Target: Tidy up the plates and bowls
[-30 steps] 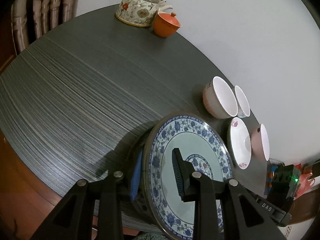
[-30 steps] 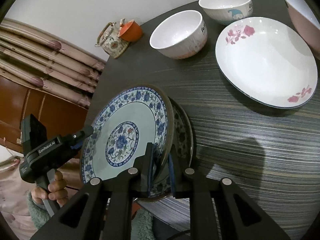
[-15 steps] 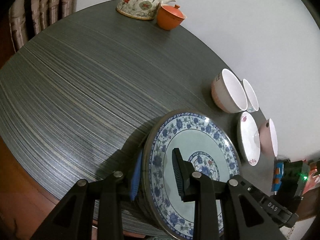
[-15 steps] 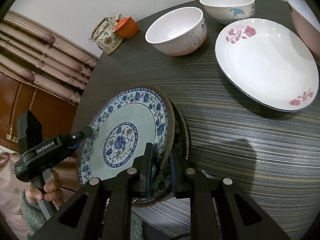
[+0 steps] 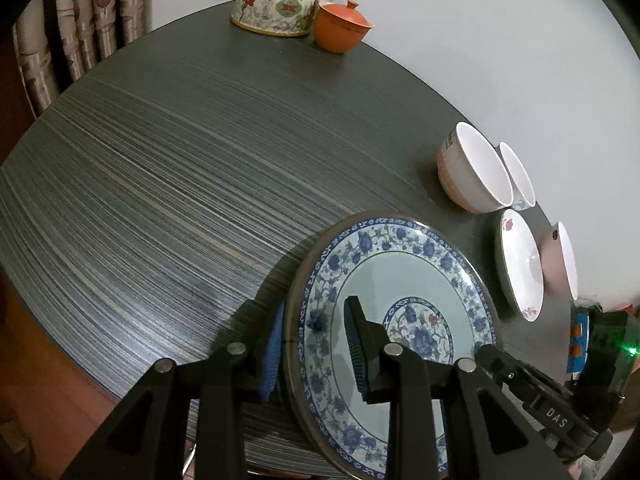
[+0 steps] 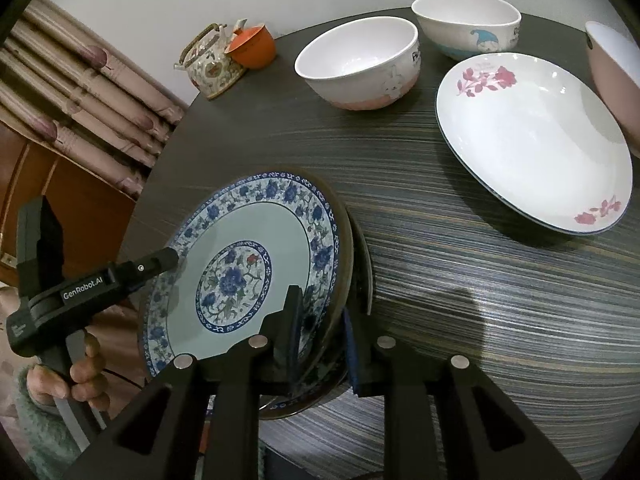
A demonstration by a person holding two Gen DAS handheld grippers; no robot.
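Observation:
A blue-and-white flowered plate (image 5: pixel 400 272) (image 6: pixel 256 232) hangs tilted over the near edge of the dark table (image 5: pixel 160 180). My left gripper (image 5: pixel 314 308) is shut on its rim, one finger on the face and one behind. My right gripper (image 6: pixel 322 302) straddles the opposite rim and its jaws are opening, the pads drawing off the plate. Just under it lies a second plate (image 6: pixel 320 394) of the same pattern, mostly hidden. Beyond stand a white plate with pink flowers (image 6: pixel 532 140), a rabbit bowl (image 6: pixel 360 64), a bowl with a blue-hatted figure (image 6: pixel 468 20) and a pink bowl (image 6: pixel 612 72).
A flowered teapot (image 5: pixel 280 4) and an orange lidded cup (image 5: pixel 342 28) sit at the far edge by the wall. Curtains and a wooden cabinet lie off the table's left side. A hand (image 6: pixel 80 376) in a green sleeve grips the left tool.
The tilted plate has sunk a little toward the plate beneath it. My right gripper's fingers have spread slightly off the rim. The left grip is unchanged.

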